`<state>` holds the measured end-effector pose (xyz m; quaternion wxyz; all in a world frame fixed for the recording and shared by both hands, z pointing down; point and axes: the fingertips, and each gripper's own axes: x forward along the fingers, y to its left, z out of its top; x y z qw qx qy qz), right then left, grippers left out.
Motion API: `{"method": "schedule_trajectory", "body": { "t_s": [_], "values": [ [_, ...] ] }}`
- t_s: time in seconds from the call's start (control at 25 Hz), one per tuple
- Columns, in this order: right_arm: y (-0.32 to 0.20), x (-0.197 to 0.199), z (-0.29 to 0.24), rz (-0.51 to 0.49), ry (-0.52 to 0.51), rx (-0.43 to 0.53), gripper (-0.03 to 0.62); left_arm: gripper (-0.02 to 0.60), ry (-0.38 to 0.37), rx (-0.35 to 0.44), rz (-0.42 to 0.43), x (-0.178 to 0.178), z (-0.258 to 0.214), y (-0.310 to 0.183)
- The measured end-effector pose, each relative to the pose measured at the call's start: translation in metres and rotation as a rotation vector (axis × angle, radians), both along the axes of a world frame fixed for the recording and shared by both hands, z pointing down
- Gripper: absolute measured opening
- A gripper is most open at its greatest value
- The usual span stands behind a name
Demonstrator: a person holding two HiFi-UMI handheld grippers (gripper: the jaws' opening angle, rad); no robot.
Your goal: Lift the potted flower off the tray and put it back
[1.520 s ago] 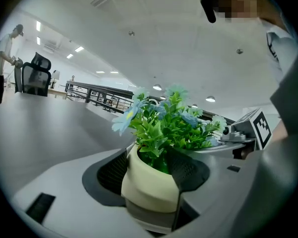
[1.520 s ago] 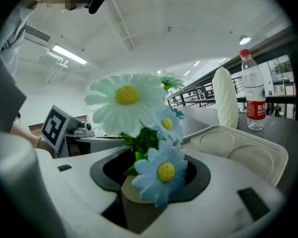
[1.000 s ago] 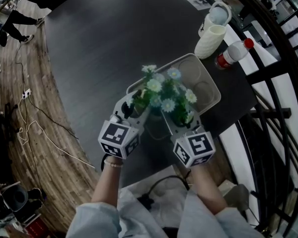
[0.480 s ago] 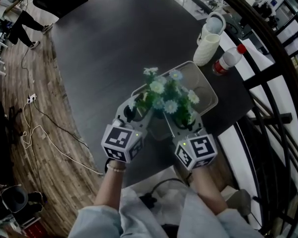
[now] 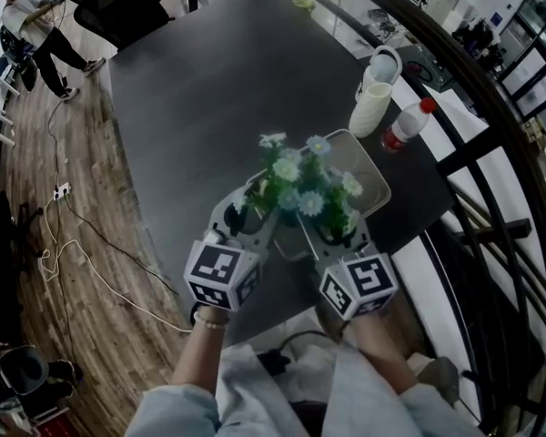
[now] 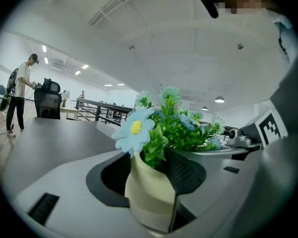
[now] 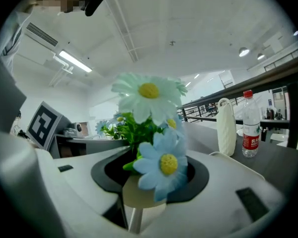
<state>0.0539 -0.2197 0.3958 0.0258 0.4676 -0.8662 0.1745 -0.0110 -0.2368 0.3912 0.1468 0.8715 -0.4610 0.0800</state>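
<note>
Evidently the lift was in hand: left gripper (image 5: 246, 215) and right gripper (image 5: 332, 226), jaws part-open, both clamped the potted flower (image 5: 300, 189) at frame centre, seemingly above the tray (image 5: 362, 160). The next move called for lowering it level.

Jug (image 5: 371, 107) left of bottle (image 5: 406, 127); tray (image 5: 364, 157) nearer

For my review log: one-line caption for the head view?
Left claw and right claw each grip a potted flower above the tray on a dark table.

The flowers (image 5: 305, 185) cover the near end of the tray (image 5: 373, 164); in the right gripper view one of them hides much of the pot (image 7: 134, 197).
</note>
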Motion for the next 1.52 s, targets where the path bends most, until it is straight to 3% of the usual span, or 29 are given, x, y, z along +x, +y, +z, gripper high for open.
{"method": "schedule_trajectory", "body": {
  "t_s": [0.24, 0.88, 1.08, 1.52],
  "values": [
    [0.005, -0.001, -0.024, 0.002, -0.016, 0.016, 0.195, 0.187, 0.006, 0.007, -0.017, -0.002, -0.026, 0.007],
    [0.024, 0.002, -0.093, -0.009, -0.005, 0.123, 0.193, 0.187, 0.004, 0.140, -0.026, 0.000, -0.097, 0.031],
    [0.031, 0.002, -0.111, -0.001, -0.030, 0.146, 0.193, 0.187, 0.040, 0.157, -0.032, -0.001, -0.116, 0.037],
    [0.039, -0.004, -0.122, 0.008, -0.038, 0.175, 0.193, 0.179, 0.074, 0.185, -0.038, -0.009, -0.128, 0.045]
  ]
}}
